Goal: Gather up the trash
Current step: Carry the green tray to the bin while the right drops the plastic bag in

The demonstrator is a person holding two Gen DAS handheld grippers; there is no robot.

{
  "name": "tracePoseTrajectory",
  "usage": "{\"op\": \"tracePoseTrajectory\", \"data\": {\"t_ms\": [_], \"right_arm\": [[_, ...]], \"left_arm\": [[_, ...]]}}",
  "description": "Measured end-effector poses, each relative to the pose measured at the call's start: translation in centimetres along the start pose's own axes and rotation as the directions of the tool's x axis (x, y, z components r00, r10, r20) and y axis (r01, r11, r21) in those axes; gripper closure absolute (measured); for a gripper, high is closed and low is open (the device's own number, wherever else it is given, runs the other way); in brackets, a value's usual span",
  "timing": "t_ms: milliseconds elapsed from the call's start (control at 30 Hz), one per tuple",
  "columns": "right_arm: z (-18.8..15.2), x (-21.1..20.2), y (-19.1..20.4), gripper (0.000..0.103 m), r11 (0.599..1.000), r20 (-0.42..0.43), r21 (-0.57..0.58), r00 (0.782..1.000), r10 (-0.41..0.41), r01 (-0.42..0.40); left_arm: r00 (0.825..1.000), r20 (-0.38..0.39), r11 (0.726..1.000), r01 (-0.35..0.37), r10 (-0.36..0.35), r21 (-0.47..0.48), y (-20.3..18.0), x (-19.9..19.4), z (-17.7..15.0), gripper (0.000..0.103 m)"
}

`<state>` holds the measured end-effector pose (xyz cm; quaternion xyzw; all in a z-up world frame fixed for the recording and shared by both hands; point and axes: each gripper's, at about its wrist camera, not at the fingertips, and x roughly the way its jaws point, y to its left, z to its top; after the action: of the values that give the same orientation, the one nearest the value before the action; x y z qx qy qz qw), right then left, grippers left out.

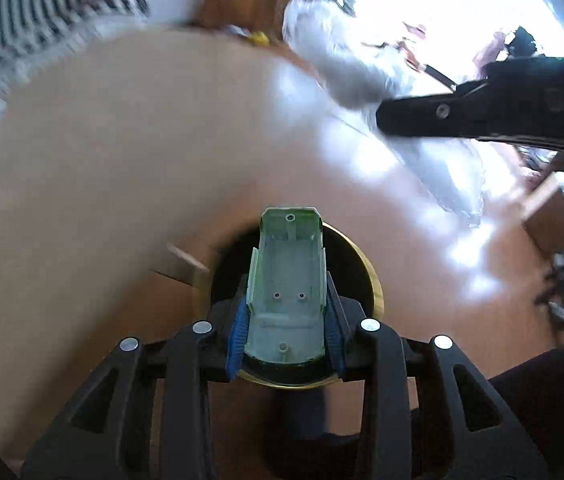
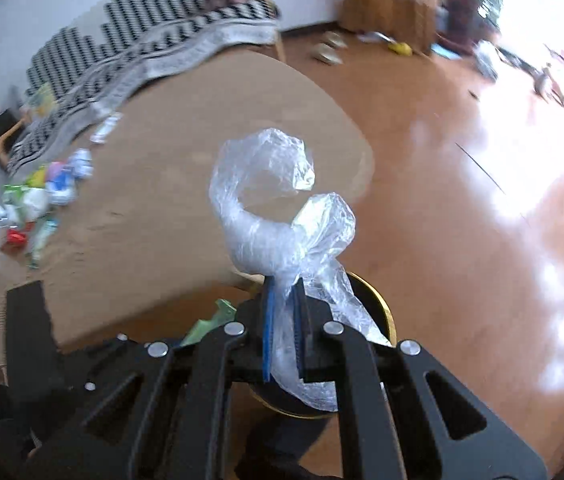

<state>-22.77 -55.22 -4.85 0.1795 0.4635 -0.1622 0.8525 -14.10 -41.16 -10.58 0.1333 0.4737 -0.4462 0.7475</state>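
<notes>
My left gripper (image 1: 287,320) had its jaws clamped on a pale green plastic shell (image 1: 288,280) above the gold-rimmed bin (image 1: 374,280). My right gripper (image 2: 284,328) pinched a crumpled clear bag (image 2: 278,208); more litter (image 2: 38,200) lay on the worktop (image 2: 186,152) beyond.

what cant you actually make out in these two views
- Bin inside: left wrist view, hidden by the green plastic piece in the left hand-held gripper.
- Same bin: right wrist view, mostly behind the clear plastic bag pinched in the right hand-held gripper.
- Litter pile on the table: too small and blurred to tell items apart.
- Floor clutter: left wrist view, motion blurred, cut by the edge.
</notes>
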Motion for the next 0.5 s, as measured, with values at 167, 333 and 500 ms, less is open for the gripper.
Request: {"op": "tracePoseTrajectory", "data": {"t_ms": [167,333,500], "right_arm": [[-3.0,4.7,-5.8,0.094,0.994,-0.146,0.106,0.989,0.007,0.008],[-3.3,5.4,-8.9,0.094,0.987,-0.171,0.161,0.985,0.030,-0.002],[-3.2,5.3,-8.4,0.094,0.985,-0.175,0.170,0.983,0.059,-0.028]], "left_arm": [[0.996,-0.087,1.000,0.006,-0.006,-0.002,-0.3,5.2,-0.2,0.070],[0.995,-0.097,1.000,-0.013,0.014,0.011,-0.3,6.7,0.1,0.070],[0.995,-0.097,1.000,-0.005,0.008,0.028,-0.6,6.6,-0.1,0.064]]}}
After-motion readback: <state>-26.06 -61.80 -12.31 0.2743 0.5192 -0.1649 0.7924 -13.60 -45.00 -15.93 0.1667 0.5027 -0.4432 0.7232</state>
